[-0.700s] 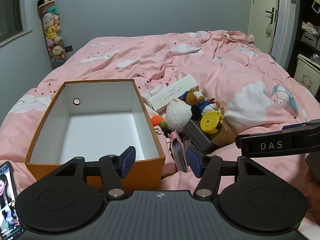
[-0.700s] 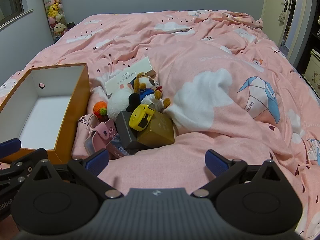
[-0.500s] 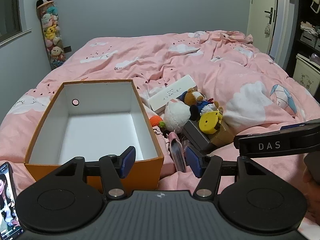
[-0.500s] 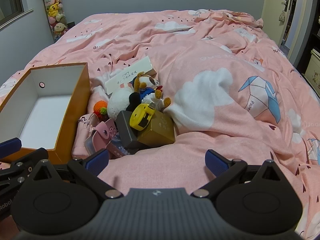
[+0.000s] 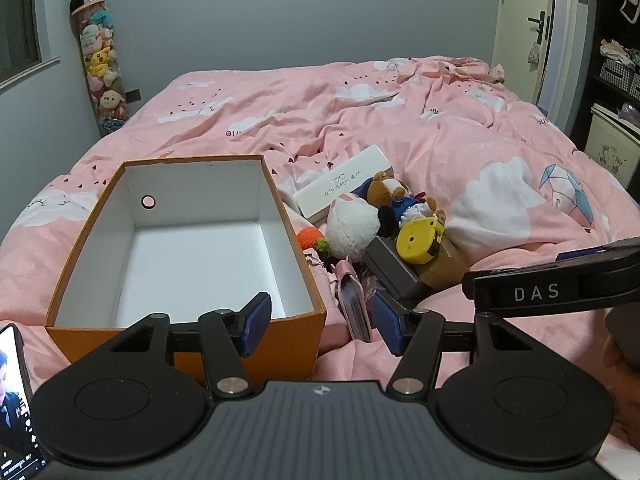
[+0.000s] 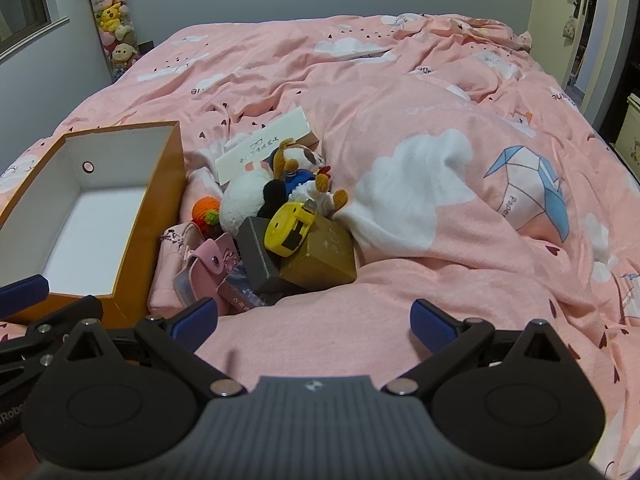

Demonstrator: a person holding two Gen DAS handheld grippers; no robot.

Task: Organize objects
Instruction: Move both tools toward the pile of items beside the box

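phone (image 5: 14, 396) cut by left edge, only part of screen shows. items under grey box (image 6: 256, 254) mostly buried. white box (image 6: 264, 146) print too small to read. hand (image 5: 624, 364) cropped at right edge.

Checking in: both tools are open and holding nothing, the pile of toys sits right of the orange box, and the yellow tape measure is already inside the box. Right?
Not quite. The yellow tape measure is not in the orange box; it lies on the pile, on the gold box, as the right wrist view shows. The box holds nothing. The left tool and right tool are open and holding nothing.
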